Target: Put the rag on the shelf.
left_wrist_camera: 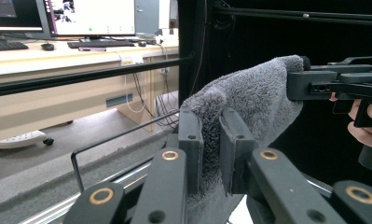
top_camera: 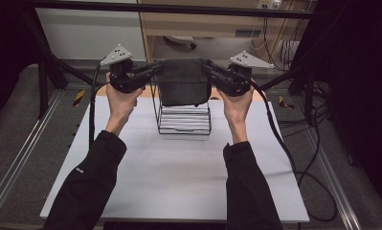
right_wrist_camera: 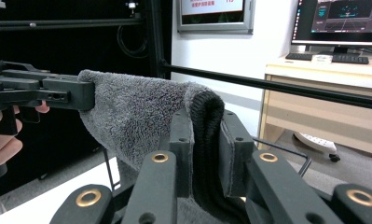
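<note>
A dark grey towel (top_camera: pixel 184 81) hangs stretched between my two grippers, above a black wire rack (top_camera: pixel 184 122) at the far middle of the table. My left gripper (top_camera: pixel 156 68) is shut on the towel's left top corner (left_wrist_camera: pixel 210 140). At the opposite corner, my right gripper (top_camera: pixel 206 64) is shut on the towel (right_wrist_camera: pixel 206 140). In the left gripper view the towel (left_wrist_camera: pixel 253 102) runs across to the right gripper (left_wrist_camera: pixel 305 81). In the right gripper view the towel (right_wrist_camera: pixel 137 112) runs to the left gripper (right_wrist_camera: pixel 88 91). The towel's lower edge hangs over the rack's top.
The rack stands on a white tabletop (top_camera: pixel 179 167) and holds light folded items (top_camera: pixel 184 122). A black frame bar (top_camera: pixel 179 8) crosses the back. Cables (top_camera: pixel 284 139) trail at the right. Desks with monitors (left_wrist_camera: pixel 90 16) lie beyond.
</note>
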`<state>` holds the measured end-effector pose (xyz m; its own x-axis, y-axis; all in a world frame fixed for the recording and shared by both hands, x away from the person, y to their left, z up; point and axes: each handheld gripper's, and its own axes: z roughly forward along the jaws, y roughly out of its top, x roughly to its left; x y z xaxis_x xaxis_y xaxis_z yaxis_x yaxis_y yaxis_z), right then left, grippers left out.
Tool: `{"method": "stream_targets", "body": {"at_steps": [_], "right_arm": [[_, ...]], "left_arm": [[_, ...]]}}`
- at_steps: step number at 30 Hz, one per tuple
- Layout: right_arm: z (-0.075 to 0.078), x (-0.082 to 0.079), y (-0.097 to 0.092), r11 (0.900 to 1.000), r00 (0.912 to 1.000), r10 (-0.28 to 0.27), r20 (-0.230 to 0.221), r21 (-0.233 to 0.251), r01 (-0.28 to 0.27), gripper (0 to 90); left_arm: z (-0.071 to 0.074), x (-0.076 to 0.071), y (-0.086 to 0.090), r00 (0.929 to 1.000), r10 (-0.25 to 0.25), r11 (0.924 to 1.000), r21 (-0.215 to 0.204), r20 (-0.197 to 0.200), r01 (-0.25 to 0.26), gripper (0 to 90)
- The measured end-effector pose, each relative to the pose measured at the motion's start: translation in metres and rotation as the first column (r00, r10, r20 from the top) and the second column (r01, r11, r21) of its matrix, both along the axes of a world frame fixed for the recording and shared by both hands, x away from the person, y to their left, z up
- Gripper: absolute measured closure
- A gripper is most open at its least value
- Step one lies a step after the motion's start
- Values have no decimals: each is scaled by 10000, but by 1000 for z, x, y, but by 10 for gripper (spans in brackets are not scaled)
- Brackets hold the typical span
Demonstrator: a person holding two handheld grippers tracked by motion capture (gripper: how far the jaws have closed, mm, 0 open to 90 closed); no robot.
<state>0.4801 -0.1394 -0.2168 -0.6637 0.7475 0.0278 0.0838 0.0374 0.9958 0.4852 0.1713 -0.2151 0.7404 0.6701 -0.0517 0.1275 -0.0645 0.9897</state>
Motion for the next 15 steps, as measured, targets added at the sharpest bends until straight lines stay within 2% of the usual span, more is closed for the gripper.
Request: {"method": "stream_targets", "body": {"at_steps": [4,15], "right_arm": [[-2,-5,0,9999,9999,108,5,-120,-108,783],[-13,-15,-2,9985,9993,366,-116,-410,-371,779]], "left_arm": [[-4,-4,2,9999,-94,9999,-127,-61,93,803],[-14,-17,2,9982,-224,9994,234,-564,237,798]]}}
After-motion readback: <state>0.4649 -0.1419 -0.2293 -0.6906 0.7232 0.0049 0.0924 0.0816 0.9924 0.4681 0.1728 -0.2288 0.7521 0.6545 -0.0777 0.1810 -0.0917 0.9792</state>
